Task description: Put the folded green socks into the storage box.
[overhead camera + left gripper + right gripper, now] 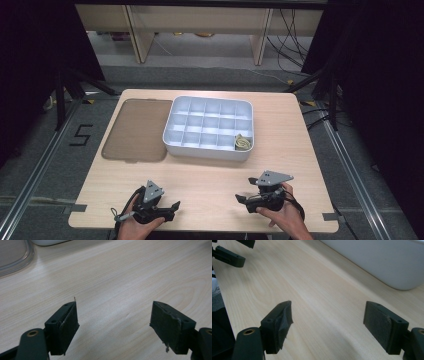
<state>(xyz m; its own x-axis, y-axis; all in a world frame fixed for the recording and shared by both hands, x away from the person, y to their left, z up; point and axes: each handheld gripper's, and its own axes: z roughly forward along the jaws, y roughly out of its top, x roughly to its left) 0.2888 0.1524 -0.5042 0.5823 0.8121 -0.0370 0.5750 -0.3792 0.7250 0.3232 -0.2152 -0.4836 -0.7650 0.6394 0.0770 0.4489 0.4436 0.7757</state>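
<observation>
A white compartment tray (180, 145) stands at the table's middle, with a small beige folded item (243, 143) in its front right compartment. Left of it lies a translucent brown lid (135, 129), flat on the table. My left gripper (173, 207) rests near the front edge, open, jaws pointing right with nothing between them (113, 321). My right gripper (241, 199) sits at the front right, open and empty, jaws pointing left (328, 323). In the right gripper view the tray's white wall (387, 262) rises at the upper right and the left gripper's fingers (230, 256) show at the top left.
The light wooden table (210, 175) has bare surface between the two grippers and the tray. The lid's edge (17, 257) and the tray's corner (47, 242) appear at the top left of the left gripper view. Black stands and cables surround the table on the floor.
</observation>
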